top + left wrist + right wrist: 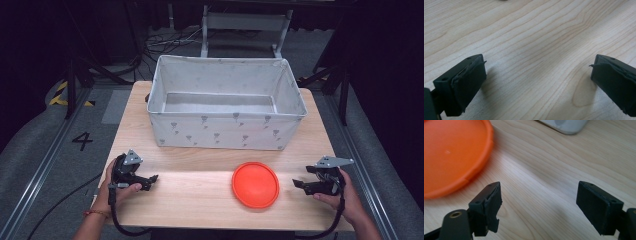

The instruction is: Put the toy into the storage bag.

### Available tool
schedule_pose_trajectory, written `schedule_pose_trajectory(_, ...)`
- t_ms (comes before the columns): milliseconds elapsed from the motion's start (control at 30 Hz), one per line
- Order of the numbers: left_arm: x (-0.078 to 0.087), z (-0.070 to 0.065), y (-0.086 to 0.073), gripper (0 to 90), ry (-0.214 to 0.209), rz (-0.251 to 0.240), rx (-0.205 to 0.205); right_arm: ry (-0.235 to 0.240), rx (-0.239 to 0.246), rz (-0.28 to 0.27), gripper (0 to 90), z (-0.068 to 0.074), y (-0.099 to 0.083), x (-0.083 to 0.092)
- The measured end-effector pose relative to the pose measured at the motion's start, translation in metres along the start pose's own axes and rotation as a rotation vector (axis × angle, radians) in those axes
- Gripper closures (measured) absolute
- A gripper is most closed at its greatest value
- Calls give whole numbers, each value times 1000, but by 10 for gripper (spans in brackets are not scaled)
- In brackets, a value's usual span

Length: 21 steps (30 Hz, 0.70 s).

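Note:
A round orange plate (255,183) lies flat on the wooden table (200,195), right of centre near the front. Behind it stands a white fabric bin (226,102) with a grey pattern, its inside bare. My left gripper (151,179) rests low at the table's front left, held by a hand, jaws wide apart over bare wood (536,75). At the front right my right gripper (298,185) is open too, pointing toward the plate's right edge. In the right gripper view the orange plate (449,155) lies at upper left, apart from the open gripper (539,205).
The bin takes up the far half of the table. A corner of the bin (564,125) shows at the top of the right gripper view. Grey floor with rails (45,165), cables and a metal frame (245,25) surround the table. Bare wood lies between the two grippers.

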<state>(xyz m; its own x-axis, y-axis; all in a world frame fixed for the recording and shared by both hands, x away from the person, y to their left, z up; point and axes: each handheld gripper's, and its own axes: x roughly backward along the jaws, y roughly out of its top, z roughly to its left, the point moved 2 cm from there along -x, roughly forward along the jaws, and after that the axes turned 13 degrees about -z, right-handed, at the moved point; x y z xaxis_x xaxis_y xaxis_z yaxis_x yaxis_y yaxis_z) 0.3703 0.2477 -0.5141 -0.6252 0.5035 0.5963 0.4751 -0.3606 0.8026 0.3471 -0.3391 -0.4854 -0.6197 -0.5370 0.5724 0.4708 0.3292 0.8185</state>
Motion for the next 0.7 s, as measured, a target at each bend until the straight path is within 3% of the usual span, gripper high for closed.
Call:
schedule_pose_trajectory(67, 0, 0, 0, 3, 2, -1, 3, 12, 9, -3, 215, 3, 4, -2)
schedule_pose_trajectory(167, 0, -1, -1, 3, 0, -1, 10, 77, 20, -14, 223, 17, 19, -13)
schedule_pose_trajectory(433, 1, 0, -1, 4, -4, 3, 5, 152, 62, 5, 216, 38, 37, -42)
schedule_pose_trajectory(567, 2, 0, -1, 4, -1, 3, -1, 169, 62, 24, 216, 43, 35, -56)
schedule_pose_trajectory(700, 2, 0, -1, 3, -7, 6, 7, 157, 68, 52, 207, 45, 32, -64)
